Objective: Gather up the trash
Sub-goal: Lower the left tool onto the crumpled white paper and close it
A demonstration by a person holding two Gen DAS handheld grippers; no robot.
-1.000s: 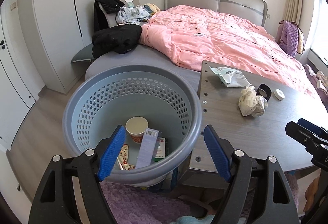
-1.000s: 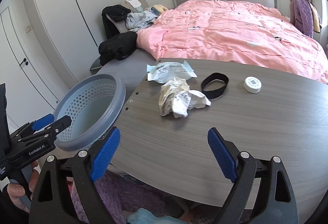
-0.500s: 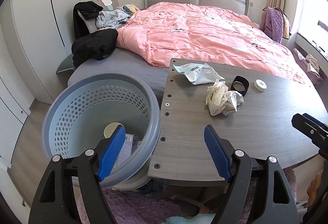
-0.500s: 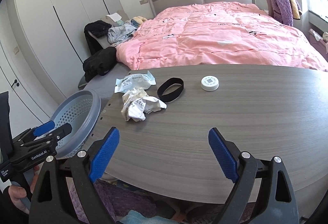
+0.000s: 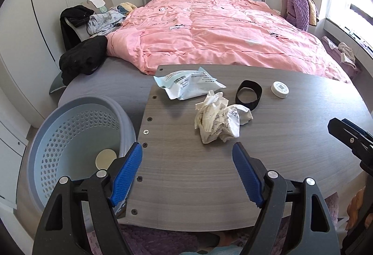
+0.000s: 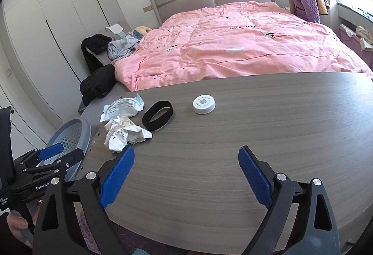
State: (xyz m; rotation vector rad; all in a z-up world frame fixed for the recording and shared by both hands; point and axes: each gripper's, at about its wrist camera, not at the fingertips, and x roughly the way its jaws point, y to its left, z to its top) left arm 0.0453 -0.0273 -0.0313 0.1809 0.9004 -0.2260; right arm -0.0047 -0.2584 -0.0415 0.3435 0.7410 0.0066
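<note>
The left gripper [image 5: 187,173], a black two-finger tool with blue ribbed pads, points downward over the near left part of the grey wood-grain tabletop [image 5: 186,180], its jaws spread wide with nothing between them; its left pad hangs over the tabletop's edge, above the basket. The right gripper [image 6: 185,173], of the same build, tilts down over the middle of the tabletop's near side, its jaws likewise wide apart and empty. In the right wrist view a hand [image 6: 17,224] shows at the lower left, wrapped around the left gripper's handle. Beside the tabletop's left edge, down on the floor, stands one round grey-blue perforated plastic basket [image 5: 58,136]; inside it only one pale round disc-like top [image 5: 106,158] can be seen, the rest of the inside being hidden by the gripper and the tabletop. Four things lie on the tabletop, all toward its far left: one crumpled ball of white paper with handwriting [image 5: 220,119], just ahead of the left gripper; one flattened white and pale blue plastic wrapper with a barcode [image 5: 186,83], behind the paper near the far edge; one black elastic band standing as a ring [image 5: 248,95], just right of the paper; and one small round white cap [image 5: 279,89], right of the band and apart from it. Beyond the tabletop a bed carries a pink quilt [image 5: 221,33].
</note>
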